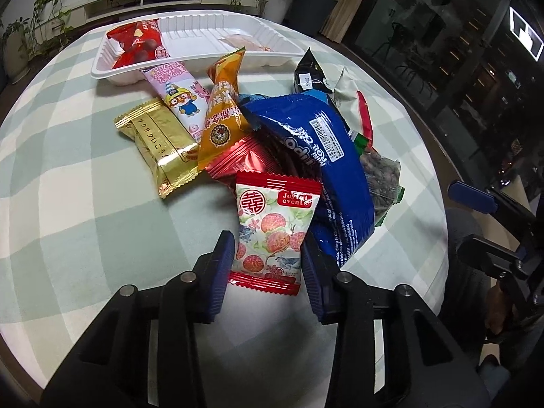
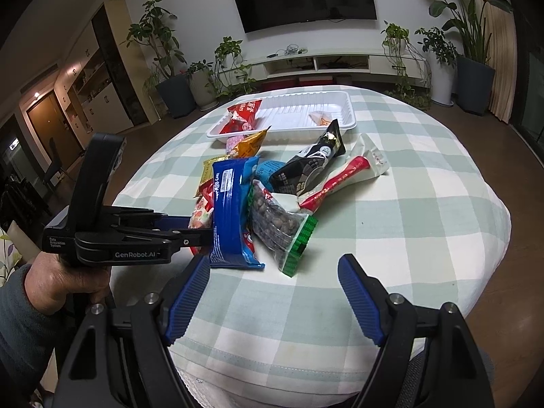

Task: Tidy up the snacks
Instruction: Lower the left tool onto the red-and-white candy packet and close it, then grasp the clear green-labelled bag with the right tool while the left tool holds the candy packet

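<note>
Left tool (image 1: pixel 268 265) straddles the lychee packet (image 1: pixel 275 231), fingers parted; right tool (image 2: pixel 273 292) gapes wide, empty.

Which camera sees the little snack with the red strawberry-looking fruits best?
The left wrist view. The fruit packet sits right in front, between the left hand-held gripper fingers, its whole face showing. In the right wrist view only a sliver peeks out behind the blue bag.
</note>
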The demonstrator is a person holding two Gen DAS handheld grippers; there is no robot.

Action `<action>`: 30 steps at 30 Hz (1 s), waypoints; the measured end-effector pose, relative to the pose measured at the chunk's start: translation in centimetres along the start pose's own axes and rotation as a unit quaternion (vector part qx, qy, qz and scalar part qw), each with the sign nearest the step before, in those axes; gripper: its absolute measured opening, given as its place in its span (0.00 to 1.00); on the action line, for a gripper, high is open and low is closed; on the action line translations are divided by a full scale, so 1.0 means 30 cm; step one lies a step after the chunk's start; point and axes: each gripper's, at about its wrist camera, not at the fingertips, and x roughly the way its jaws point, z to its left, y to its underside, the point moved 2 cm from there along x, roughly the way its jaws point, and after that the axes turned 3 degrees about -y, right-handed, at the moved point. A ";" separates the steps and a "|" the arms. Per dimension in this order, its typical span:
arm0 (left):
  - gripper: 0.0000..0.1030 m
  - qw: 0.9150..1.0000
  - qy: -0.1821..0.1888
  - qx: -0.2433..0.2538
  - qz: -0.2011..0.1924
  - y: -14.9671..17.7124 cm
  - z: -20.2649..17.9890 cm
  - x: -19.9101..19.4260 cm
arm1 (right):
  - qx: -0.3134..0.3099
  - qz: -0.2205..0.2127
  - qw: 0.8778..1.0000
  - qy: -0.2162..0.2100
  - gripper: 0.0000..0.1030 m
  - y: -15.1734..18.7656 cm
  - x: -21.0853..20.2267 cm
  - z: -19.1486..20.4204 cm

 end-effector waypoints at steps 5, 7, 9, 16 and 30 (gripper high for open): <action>0.35 1.000 0.006 -0.017 -0.011 0.017 0.016 -0.038 | -0.031 0.005 0.999 0.009 0.77 -0.015 0.011 -0.001; 0.34 0.999 0.011 -0.031 -0.017 0.031 0.031 -0.064 | -0.053 0.005 0.998 0.012 0.77 -0.032 0.012 0.002; 0.34 0.999 0.013 -0.043 -0.023 0.050 0.045 -0.086 | -0.084 0.009 0.996 0.011 0.77 -0.054 0.021 0.008; 0.33 0.996 0.014 -0.078 -0.027 0.133 0.080 -0.116 | -0.222 0.057 0.973 0.015 0.72 -0.109 0.106 0.059; 0.35 0.998 -0.040 0.009 0.044 0.084 0.000 -0.054 | -0.258 0.114 0.959 0.004 0.62 -0.108 0.203 0.059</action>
